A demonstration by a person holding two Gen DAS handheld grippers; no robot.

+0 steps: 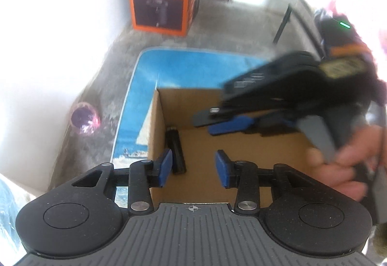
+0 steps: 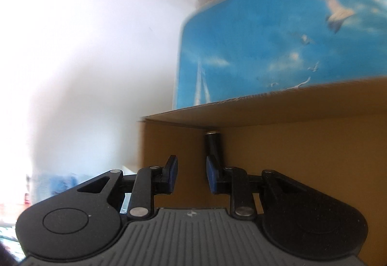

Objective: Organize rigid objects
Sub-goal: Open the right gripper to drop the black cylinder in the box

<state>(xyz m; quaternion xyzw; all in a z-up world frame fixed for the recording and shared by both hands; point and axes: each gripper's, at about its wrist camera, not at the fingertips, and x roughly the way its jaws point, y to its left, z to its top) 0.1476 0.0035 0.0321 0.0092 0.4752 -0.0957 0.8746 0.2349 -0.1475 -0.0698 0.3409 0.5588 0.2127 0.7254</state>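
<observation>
A black cylinder (image 1: 176, 152) lies flat on the floor of the open cardboard box (image 1: 154, 125), tucked against its left wall, probably its sorted resting place. The left gripper (image 1: 193, 166) hangs above the box with fingers apart and empty; the cylinder sits just beyond the left finger (image 1: 165, 165), not between them. The right gripper (image 2: 191, 175), fingers slightly apart and holding nothing, points toward that same corner.
</observation>
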